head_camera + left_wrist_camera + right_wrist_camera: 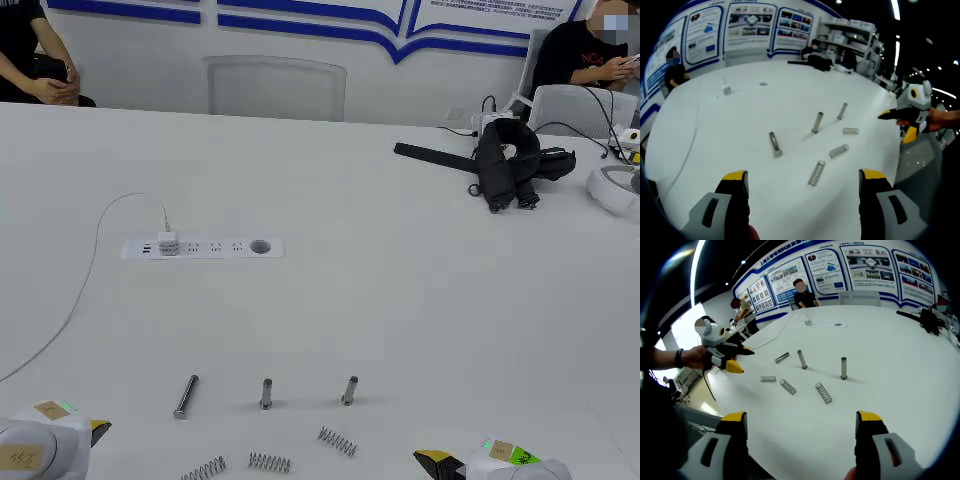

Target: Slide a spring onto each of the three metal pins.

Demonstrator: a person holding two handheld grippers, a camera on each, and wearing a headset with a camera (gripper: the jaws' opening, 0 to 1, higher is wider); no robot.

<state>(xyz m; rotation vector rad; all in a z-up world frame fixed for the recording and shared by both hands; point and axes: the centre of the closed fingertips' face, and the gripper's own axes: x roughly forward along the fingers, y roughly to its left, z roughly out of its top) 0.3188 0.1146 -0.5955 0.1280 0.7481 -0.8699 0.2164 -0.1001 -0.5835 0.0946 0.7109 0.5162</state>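
Three metal pins stand in a row near the front of the white table: the left pin (186, 396) lies on its side, the middle pin (266, 392) and the right pin (349, 390) are upright. Three springs (204, 468) (269, 462) (337, 441) lie loose just in front of them. My left gripper (98, 430) hovers at the lower left, open and empty; its own view shows the pins (817, 122) and springs (816, 172) ahead. My right gripper (437, 462) is at the lower right, also open and empty, facing the springs (823, 392) and pins (843, 368).
A white power strip (203, 247) with a plugged charger and cable lies mid-table. Black headset gear (510, 165) and white devices sit at the far right. A white chair (275, 88) and seated people are beyond the far edge.
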